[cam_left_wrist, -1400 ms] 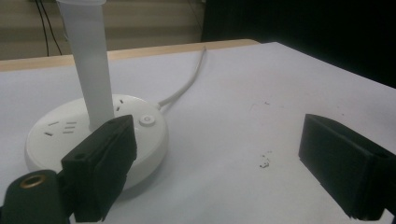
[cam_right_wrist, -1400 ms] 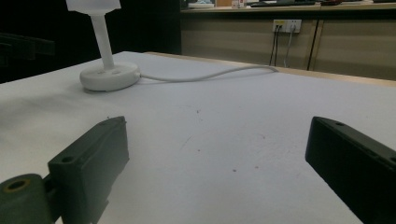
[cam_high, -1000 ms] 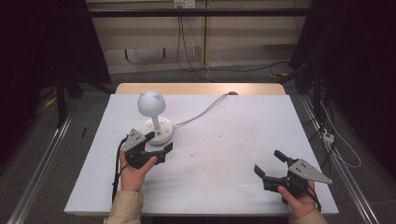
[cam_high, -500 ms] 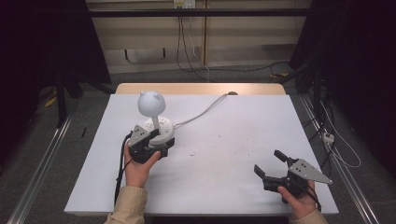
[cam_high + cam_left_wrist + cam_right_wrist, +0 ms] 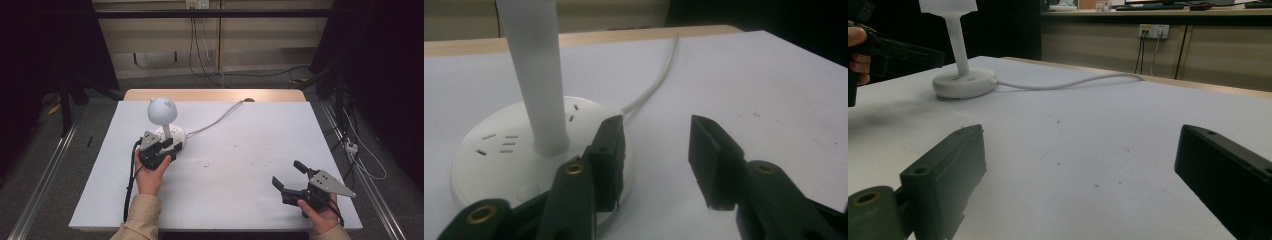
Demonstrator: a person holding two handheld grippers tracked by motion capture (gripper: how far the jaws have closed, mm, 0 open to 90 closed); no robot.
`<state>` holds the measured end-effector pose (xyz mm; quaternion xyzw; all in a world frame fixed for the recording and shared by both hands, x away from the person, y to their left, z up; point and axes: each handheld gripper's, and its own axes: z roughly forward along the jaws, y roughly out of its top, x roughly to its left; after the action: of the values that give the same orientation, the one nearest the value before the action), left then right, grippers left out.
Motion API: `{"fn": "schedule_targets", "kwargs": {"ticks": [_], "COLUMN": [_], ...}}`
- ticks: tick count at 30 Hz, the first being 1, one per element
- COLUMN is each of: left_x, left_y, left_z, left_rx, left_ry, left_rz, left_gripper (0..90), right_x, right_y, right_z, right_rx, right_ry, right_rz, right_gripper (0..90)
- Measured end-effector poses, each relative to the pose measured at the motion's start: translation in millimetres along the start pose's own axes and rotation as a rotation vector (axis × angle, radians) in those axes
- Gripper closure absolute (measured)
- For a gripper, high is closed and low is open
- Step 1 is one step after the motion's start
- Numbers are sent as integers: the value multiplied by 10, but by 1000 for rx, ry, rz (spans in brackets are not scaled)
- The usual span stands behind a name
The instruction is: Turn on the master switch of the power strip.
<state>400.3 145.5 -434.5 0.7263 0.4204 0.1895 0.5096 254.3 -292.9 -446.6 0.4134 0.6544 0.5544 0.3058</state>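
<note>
A white desk lamp stands at the table's left middle, with a round eared head [image 5: 161,111], a straight stem [image 5: 536,75] and a flat round base [image 5: 175,135]. My left gripper [image 5: 170,144] sits at the base's near edge. Its jaws have just been closing and still stand apart [image 5: 656,150]. One jaw hangs over the rim of the base [image 5: 499,155], the other over bare table, and nothing is clamped between them. My right gripper [image 5: 289,176] rests open at the front right, its jaws wide apart [image 5: 1083,165] over bare table.
The lamp's white cable [image 5: 220,119] runs from the base to the table's far edge. The white tabletop [image 5: 250,150] has faint specks in its middle. Dark floor, rails and loose cables surround the table.
The left hand has edged forward toward the lamp base, and its jaws have narrowed. The right gripper has not moved.
</note>
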Motion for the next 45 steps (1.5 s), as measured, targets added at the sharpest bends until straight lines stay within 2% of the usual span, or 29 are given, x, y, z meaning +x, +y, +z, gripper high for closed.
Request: {"fn": "schedule_targets", "kwargs": {"ticks": [4, 5, 10, 12, 14, 15, 21, 22, 24, 28, 29, 32, 43, 45], "left_x": [32, 39, 66, 71, 65, 76, 74, 71, 71, 64, 58, 68, 66, 55], "left_y": [-15, -16, -18, -8, 5, 12, 1, -2, 3, 18, 25, 40, 38, 49], "left_z": [39, 47, 93, 102, 130, 134, 220, 235, 253, 275, 284, 289, 350, 353], "left_rx": [3, 13, 24, 29, 19, 41, 60, 55, 64, 70, 72, 62, 75, 73], "left_ry": [22, 27, 32, 49, 48, 57, 65, 67, 81, 75, 92, 93, 98, 97], "left_rz": [-9, 0, -8, 3, -12, 5, -19, -26, -14, -3, -4, -2, -10, -1], "left_gripper": [649, 664, 773, 805, 828, 841, 895, 900, 900, 900, 900, 900, 900, 900], "right_x": [3, 1, 2, 0, -2, 2, 14, 16, 21, 13, 14, 12, 19, 19], "right_y": [4, 3, 3, 3, 6, 10, 20, 20, 20, 21, 20, 23, 22, 22], "right_z": [-1, -1, 2, 1, -1, -2, -8, -7, -3, 0, 1, -2, 8, 7], "right_rx": [-3, -2, -1, 0, -1, -3, -5, -6, -6, -6, -7, -10, -6, -6], "right_ry": [-1, -1, 1, 0, -2, -2, 5, 7, 8, 11, 12, 11, 22, 21], "right_rz": [1, -3, -3, -2, -3, 1, -2, -1, 2, 0, 7, 7, -2, -3], "right_gripper": [58, 58, 58, 58, 58, 58, 58, 58, 58, 58, 58, 58, 56, 56]}}
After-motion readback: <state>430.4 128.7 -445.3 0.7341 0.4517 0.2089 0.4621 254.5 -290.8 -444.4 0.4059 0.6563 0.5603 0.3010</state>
